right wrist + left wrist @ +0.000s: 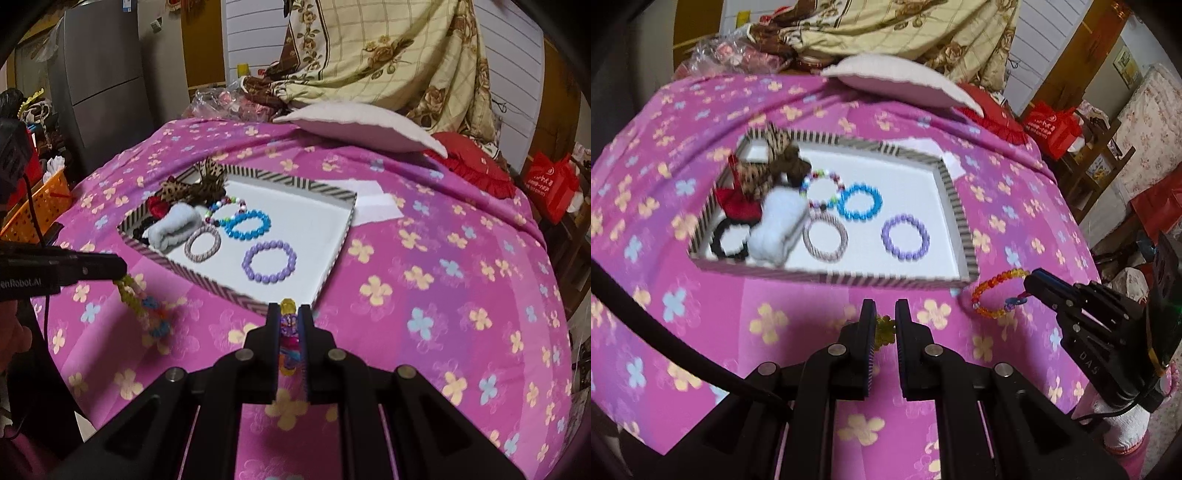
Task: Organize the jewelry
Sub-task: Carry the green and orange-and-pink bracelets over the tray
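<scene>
Left wrist view: we look forward and steeply down along the left gripper (885, 321) from close above the pink flowered bedspread (798, 306), the striped tray (955, 206) filling mid-frame and the right gripper (1032, 280) entering at right. Right wrist view: we face the same way from a spot further right, the right gripper (289, 325) at bottom centre, the tray (341, 236) in the centre-left and the left gripper (120, 267) at left edge. Both views share the tray, the bedspread, the white pillow (901, 79) and the draped floral quilt (886, 29) in the upper frame.
</scene>
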A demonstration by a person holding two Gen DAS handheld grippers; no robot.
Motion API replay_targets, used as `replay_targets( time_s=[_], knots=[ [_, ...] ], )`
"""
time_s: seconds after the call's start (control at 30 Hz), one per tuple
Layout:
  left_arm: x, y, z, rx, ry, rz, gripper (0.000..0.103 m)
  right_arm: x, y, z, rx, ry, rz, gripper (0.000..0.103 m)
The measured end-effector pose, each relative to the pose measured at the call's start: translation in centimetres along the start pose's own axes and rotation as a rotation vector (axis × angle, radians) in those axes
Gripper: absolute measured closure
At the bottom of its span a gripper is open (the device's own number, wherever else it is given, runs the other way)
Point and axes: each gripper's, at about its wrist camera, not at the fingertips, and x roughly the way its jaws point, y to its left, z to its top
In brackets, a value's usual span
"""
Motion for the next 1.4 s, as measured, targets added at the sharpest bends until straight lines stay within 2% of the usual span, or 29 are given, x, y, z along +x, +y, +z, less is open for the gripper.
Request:
replay_targets(
  time_s=[0.27, 0.57, 0.97, 1.17, 1.4],
  knots=[
    [-0.6, -0.8, 3.9, 0.021, -0.052, 0.039, 0.081, 0.5, -0.4, 2.8, -0.008, -0.019, -0.005, 0.094],
    [2.2, -1.4, 6.3, 0.030, -0.037, 0.068, 0.081, 3.4, -0.5, 6.4, -0.032, -0.014, -0.003, 0.094],
    [7.7, -0.9, 7.7, 0.014, 0.029, 0.086, 0.081, 11.5, -1.1, 9.7, -0.021, 0.064, 0.022, 0.094],
    [10.8, 0.4, 8.6, -0.023, 0.062, 0.098, 0.082, 16.5, -2.8, 10.4, 0.003, 0.123, -0.016, 0.094],
    [13.6, 1.3, 9.9, -0.050, 0.097, 0.092, 0.081, 20.0, -4.8, 10.5, 0.042, 0.145, -0.058, 0.094]
  ],
)
